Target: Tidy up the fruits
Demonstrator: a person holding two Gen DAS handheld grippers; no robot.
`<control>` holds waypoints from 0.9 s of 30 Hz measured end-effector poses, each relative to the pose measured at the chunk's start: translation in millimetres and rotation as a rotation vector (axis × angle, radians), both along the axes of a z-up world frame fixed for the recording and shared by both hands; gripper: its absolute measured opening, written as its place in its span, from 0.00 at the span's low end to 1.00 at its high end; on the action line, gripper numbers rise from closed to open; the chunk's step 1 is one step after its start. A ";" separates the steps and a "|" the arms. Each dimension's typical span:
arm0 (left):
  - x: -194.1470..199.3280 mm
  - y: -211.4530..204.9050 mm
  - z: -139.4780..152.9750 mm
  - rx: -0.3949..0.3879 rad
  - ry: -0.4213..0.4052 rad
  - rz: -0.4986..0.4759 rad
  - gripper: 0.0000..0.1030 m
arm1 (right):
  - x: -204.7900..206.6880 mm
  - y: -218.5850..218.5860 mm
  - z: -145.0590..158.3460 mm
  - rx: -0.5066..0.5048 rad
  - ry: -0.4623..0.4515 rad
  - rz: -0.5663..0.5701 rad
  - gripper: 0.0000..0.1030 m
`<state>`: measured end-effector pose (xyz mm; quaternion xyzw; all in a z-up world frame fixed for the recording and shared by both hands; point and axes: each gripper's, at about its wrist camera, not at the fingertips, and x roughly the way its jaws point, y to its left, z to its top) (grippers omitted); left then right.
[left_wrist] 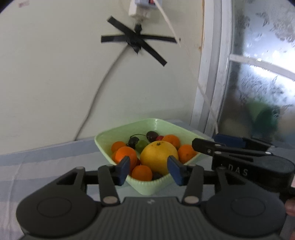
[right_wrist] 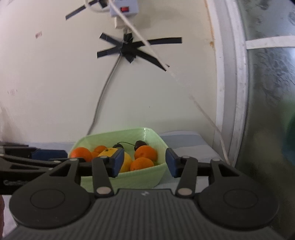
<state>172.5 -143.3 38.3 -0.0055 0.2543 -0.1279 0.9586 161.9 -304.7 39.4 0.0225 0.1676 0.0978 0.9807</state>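
A pale green square bowl [left_wrist: 118, 132] [right_wrist: 153, 136] stands on the cloth-covered table. It holds a large yellow citrus fruit [left_wrist: 159, 157] [right_wrist: 126, 163], several small oranges [left_wrist: 126, 154] [right_wrist: 145, 153], dark cherries [left_wrist: 152, 135] [right_wrist: 140, 144] and a green grape [left_wrist: 141, 145]. My left gripper [left_wrist: 150, 170] hovers open just in front of the bowl's near corner, nothing between its blue pads [left_wrist: 124, 169]. My right gripper [right_wrist: 144, 164] is open too, level with the bowl's near wall, its pads [right_wrist: 118, 164] clear of everything. In the left wrist view the right gripper [left_wrist: 221, 143] sits at the bowl's right side.
A cream wall [left_wrist: 55, 83] rises right behind the table, with a cable taped on by black strips [left_wrist: 136, 41] and a power strip [right_wrist: 124, 8] above. A white window frame [left_wrist: 212, 73] with frosted glass stands at the right. A light blue striped cloth [left_wrist: 36, 162] covers the table.
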 end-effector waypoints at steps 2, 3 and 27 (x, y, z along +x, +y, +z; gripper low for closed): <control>-16.0 2.5 3.7 -0.003 -0.005 0.006 0.49 | -8.8 -1.3 1.7 0.046 0.018 -0.002 0.51; -24.6 3.3 4.3 0.000 -0.005 0.010 0.51 | -15.4 -1.9 0.8 0.071 0.036 -0.002 0.51; -147.8 38.8 -21.1 0.029 0.041 0.239 1.00 | -143.2 30.8 -36.7 0.153 0.106 -0.114 0.56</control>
